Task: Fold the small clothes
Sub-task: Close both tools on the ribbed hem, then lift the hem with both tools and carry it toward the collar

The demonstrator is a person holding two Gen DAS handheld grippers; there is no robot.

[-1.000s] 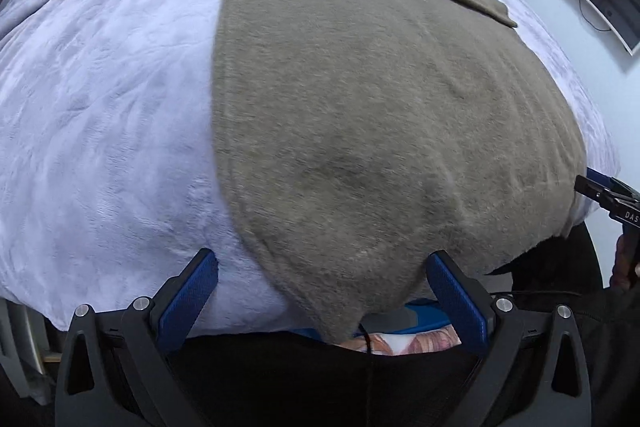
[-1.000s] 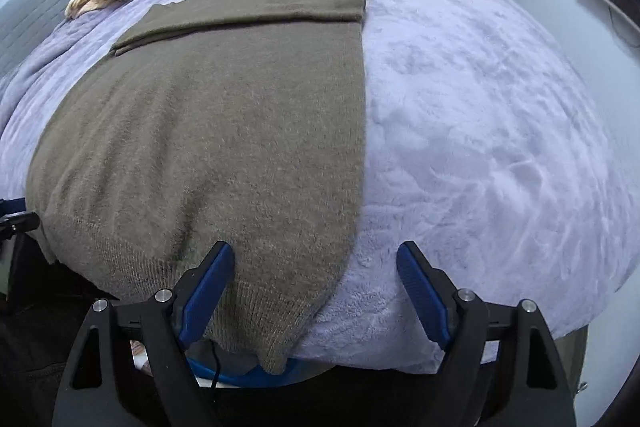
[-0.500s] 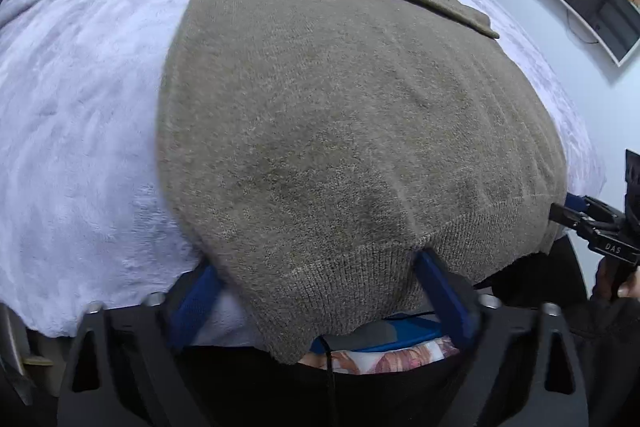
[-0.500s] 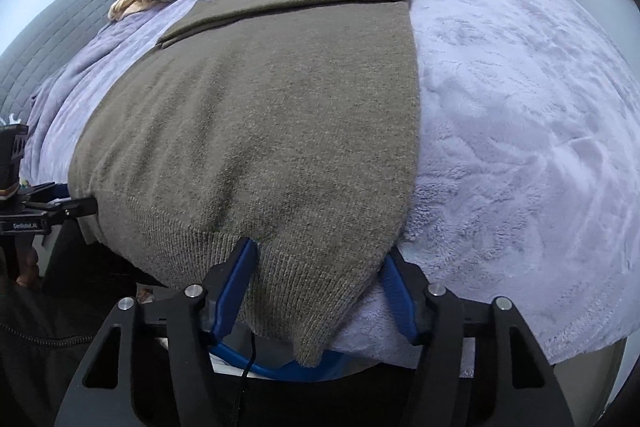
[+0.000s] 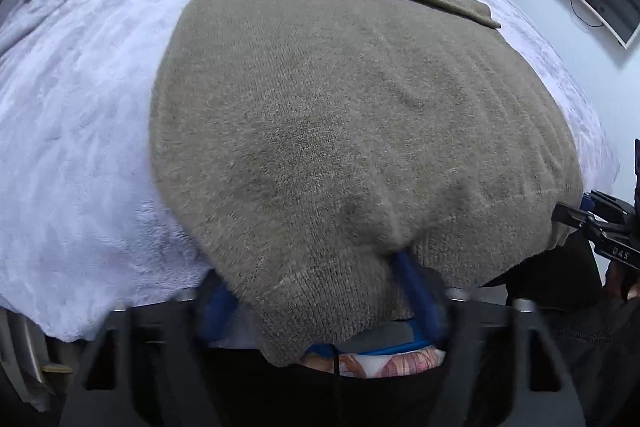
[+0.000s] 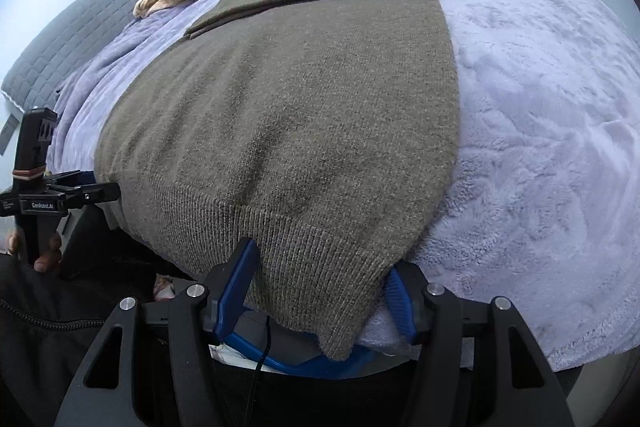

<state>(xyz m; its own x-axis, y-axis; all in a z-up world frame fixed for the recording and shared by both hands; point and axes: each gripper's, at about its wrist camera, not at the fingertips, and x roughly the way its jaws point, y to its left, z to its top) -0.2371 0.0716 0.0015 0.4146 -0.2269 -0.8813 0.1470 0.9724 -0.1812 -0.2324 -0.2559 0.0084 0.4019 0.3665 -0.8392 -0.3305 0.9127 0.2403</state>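
Left wrist view: the left gripper (image 5: 320, 307) is clenching the near hem corner of an olive knitted sweater (image 5: 340, 115) at 6 o'clock; the sweater is lying flat across a lilac bedspread (image 5: 80, 107); in the right wrist view the right gripper (image 6: 316, 295) is pinching the hem's other corner, also at 6 o'clock.

Left black two-finger gripper with blue pads (image 5: 320, 303): low centre of its own frame, motion-blurred, jaws spread partway, cloth bunched between the pads. Also visible at the right wrist view's left edge, a hand (image 6: 40, 251) on its handle.

Right black gripper with blue pads (image 6: 316, 291): bottom centre, sharp, jaws partway apart around ribbed cloth.
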